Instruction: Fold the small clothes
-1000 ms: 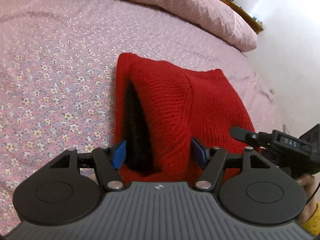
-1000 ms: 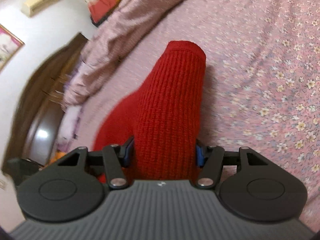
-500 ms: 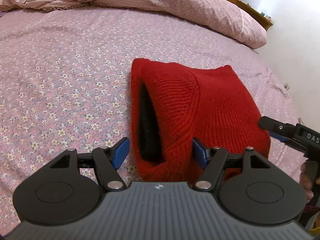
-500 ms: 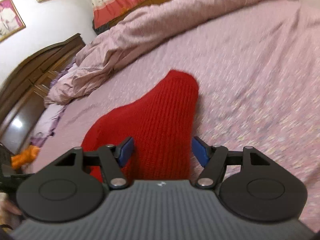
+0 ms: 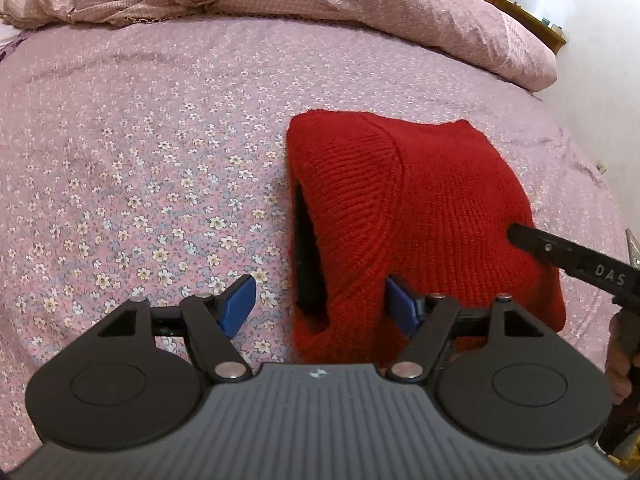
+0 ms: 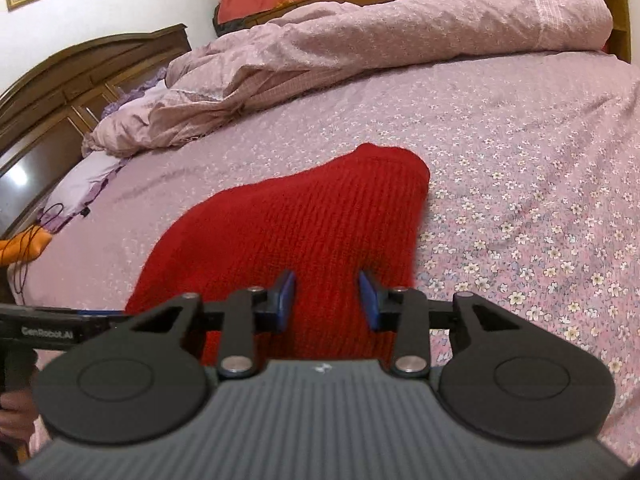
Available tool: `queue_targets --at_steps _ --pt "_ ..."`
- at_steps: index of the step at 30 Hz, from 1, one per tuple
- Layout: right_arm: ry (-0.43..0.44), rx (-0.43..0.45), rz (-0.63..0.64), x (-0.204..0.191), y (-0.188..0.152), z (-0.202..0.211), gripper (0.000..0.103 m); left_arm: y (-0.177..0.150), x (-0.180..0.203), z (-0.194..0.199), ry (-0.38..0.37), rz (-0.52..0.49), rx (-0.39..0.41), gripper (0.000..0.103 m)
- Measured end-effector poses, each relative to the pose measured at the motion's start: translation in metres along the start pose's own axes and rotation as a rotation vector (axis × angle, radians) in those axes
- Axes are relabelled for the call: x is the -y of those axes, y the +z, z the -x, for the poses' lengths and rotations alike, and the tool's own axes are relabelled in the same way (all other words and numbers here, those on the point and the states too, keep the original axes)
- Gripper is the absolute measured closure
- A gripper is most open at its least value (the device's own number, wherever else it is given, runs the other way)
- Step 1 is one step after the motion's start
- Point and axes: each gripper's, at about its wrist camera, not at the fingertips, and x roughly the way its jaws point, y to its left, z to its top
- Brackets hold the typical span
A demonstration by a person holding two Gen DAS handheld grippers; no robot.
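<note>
A red knit garment (image 5: pixel 440 216) lies on a bed (image 5: pixel 140 160) covered in a pink sheet with small flowers, with a rumpled pink duvet (image 5: pixel 360 4) beyond it. It is a thick, ribbed knit, already doubled over into a compact shape, with a dark opening along its left edge in the left wrist view.

The left gripper (image 5: pixel 320 306) hangs low over the near left corner of the garment. Its jaws stand wide apart: one blue pad is just at the knit, the other is over bare sheet, so nothing is gripped.

The right gripper (image 6: pixel 327 300) is at the opposite near edge. Its jaws have just been closing, with a band of red knit between them; the pads look near the fabric, but a gap shows on each side, so they do not seem to pinch it yet.

The step in hand looks like taking hold of the near edge for another fold. The next move calls for both jaws to pinch all layers of the knit, then lift together and carry the edge across.

Readable writing: "DAS" on the right gripper's finger in the left wrist view, and "GenRobot.AI" on the left gripper's side in the right wrist view.
</note>
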Motion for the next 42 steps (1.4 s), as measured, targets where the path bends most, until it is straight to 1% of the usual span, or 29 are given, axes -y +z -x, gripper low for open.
queue_targets --at_steps 3,5,7,9,15,18,20,21,25,26,28,29,35,42 --pt "-0.013 0.007 0.0 -0.002 0.001 0.007 0.062 0.0 0.005 0.003 0.012 -0.011 0.008 0.027" --pt "-0.026 0.032 -0.012 -0.005 -0.001 0.014 0.06 0.001 0.008 0.008 0.018 -0.013 0.018 0.027" --pt "-0.033 0.047 -0.026 -0.006 -0.003 0.02 0.051 0.001 0.012 0.015 0.02 -0.014 0.025 0.027" --pt "-0.035 0.055 -0.035 -0.007 -0.004 0.024 0.046 0.0 0.016 0.021 0.029 -0.026 0.032 0.026" --pt "-0.039 0.081 -0.053 -0.011 -0.009 0.048 0.036 -0.007 0.03 0.042 0.052 -0.049 0.047 0.019" --pt "-0.051 0.083 -0.056 -0.015 -0.013 0.064 0.034 -0.012 0.038 0.052 0.065 -0.06 0.059 0.015" --pt "-0.064 0.079 -0.055 -0.018 -0.016 0.072 0.033 -0.016 0.045 0.058 0.08 -0.07 0.063 0.009" --pt "-0.071 0.077 -0.054 -0.02 -0.018 0.076 0.033 -0.018 0.048 0.06 0.085 -0.075 0.065 0.007" --pt "-0.083 0.066 -0.06 -0.026 -0.028 0.087 0.031 -0.028 0.059 0.063 0.107 -0.102 0.048 0.003" --pt "-0.088 0.064 -0.062 -0.027 -0.031 0.088 0.031 -0.03 0.061 0.063 0.112 -0.109 0.041 0.003" --pt "-0.1 0.058 -0.062 -0.031 -0.036 0.09 0.025 -0.034 0.063 0.06 0.12 -0.117 0.022 0.002" --pt "-0.107 0.056 -0.059 -0.032 -0.039 0.09 0.024 -0.036 0.064 0.059 0.125 -0.117 0.01 0.002" --pt "-0.129 0.04 -0.038 -0.038 -0.049 0.089 0.024 -0.043 0.063 0.048 0.151 -0.11 -0.037 0.002" --pt "-0.132 -0.004 -0.041 -0.04 -0.055 0.08 0.024 -0.047 0.065 0.04 0.16 -0.127 -0.063 0.002"
